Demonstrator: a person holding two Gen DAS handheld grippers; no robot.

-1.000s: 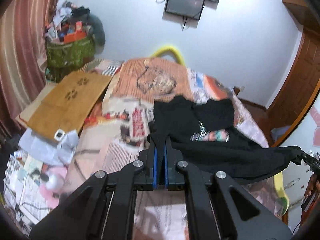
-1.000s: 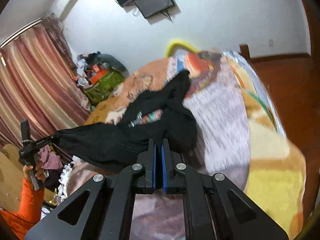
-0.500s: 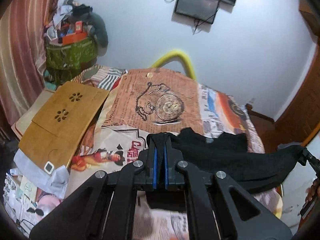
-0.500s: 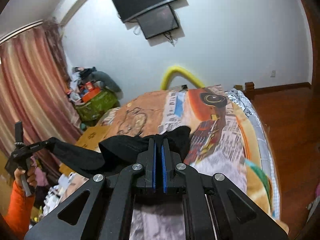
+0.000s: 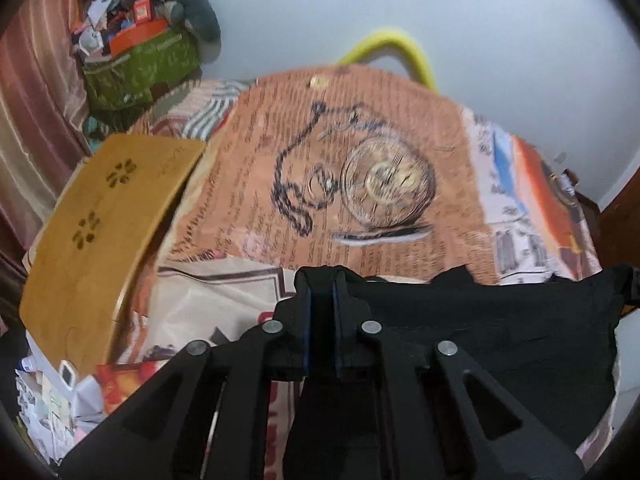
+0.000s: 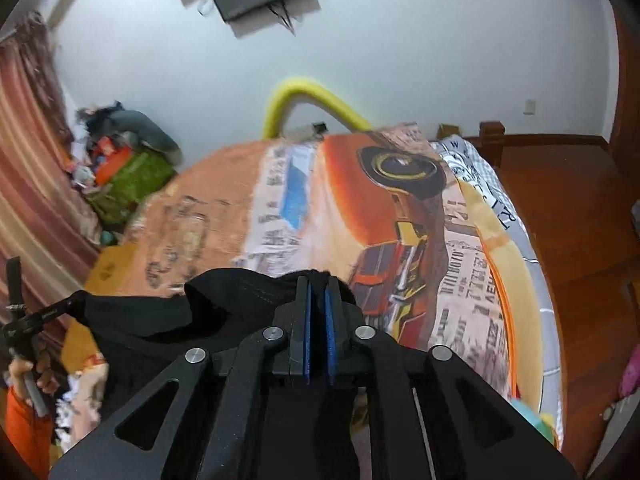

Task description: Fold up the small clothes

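Nearest to the left wrist camera, the left gripper [image 5: 320,280] has a corner of the small black cloth garment [image 5: 500,328] between its blue pads; its jaws are opening, and a narrow gap shows between the pads with the black cloth in it. In the right wrist view the right gripper [image 6: 317,280] is in the same manner on another corner of the garment [image 6: 160,320], jaws opening a little, the cloth between the blue pads. The garment hangs stretched between the two grippers, just above the near part of the bed blanket with newspaper and pocket-watch print [image 5: 360,160]. A hand [image 6: 32,372] above an orange sleeve holds the left gripper's handle. On the left side of the blanket lies a flat yellow-brown wooden board [image 5: 104,216]. Beyond the blanket's far edge a yellow foam tube [image 5: 396,46] curves up against the white wall [image 5: 480,60]. Left of the blanket's far corner stands a green basket full of things [image 5: 140,64].
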